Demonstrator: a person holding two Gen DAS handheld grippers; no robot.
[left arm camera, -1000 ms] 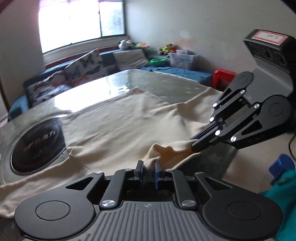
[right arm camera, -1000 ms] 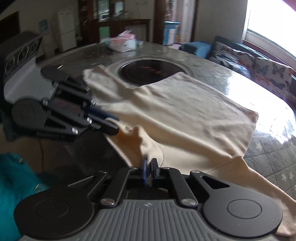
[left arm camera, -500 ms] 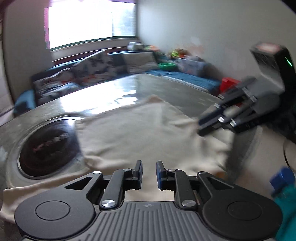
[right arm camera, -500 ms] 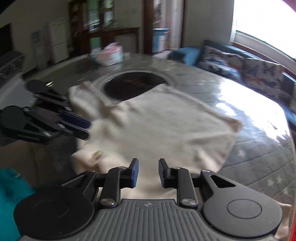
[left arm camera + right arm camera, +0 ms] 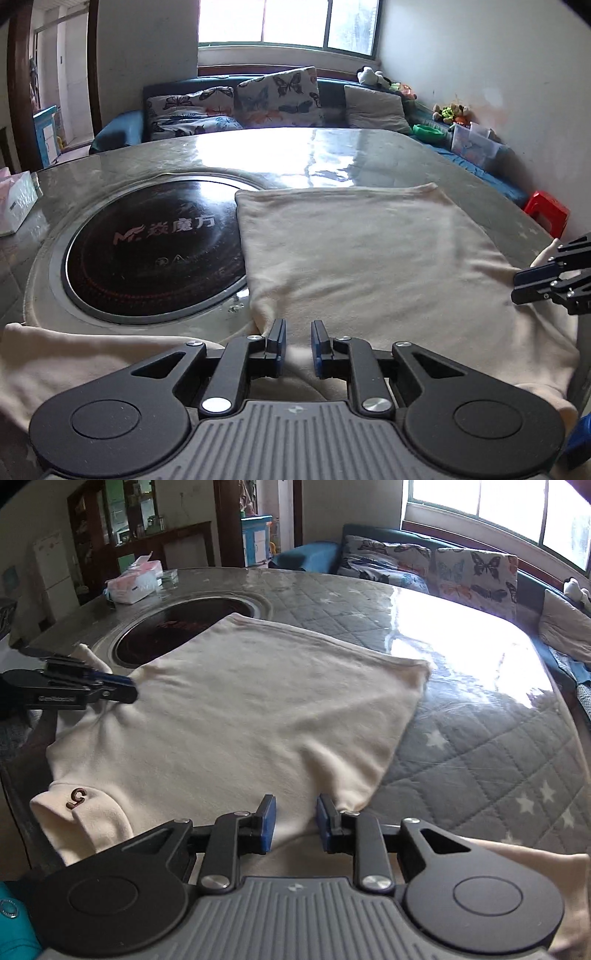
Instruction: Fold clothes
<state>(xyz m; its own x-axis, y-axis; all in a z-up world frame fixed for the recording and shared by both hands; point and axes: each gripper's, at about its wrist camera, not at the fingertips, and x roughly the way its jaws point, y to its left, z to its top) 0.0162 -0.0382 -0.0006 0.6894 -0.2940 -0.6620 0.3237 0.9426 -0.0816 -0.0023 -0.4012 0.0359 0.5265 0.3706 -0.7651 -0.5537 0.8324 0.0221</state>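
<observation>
A cream shirt [image 5: 369,266] lies spread flat on the table, also in the right wrist view [image 5: 236,709]. Its collar with a small brown mark [image 5: 77,795] hangs over the near table edge. One sleeve [image 5: 74,350] trails left below the hob, the other [image 5: 517,864] lies at lower right. My left gripper [image 5: 297,343] is open and empty over the shirt's near left edge; it also shows in the right wrist view [image 5: 129,688]. My right gripper [image 5: 293,823] is open and empty over the near right edge; it also shows in the left wrist view [image 5: 517,286].
A round black hob [image 5: 147,251] is set in the glass-topped table [image 5: 480,709], partly under the shirt. A tissue box [image 5: 133,585] stands beyond the hob. A sofa with butterfly cushions [image 5: 266,99] runs behind. A red stool [image 5: 546,210] stands right. Teal cloth [image 5: 14,930] lies near left.
Both grippers held bunched shirt fabric a second ago, then opened and let it go. The shirt now lies flat, and both grippers have drawn apart to its near corners.
</observation>
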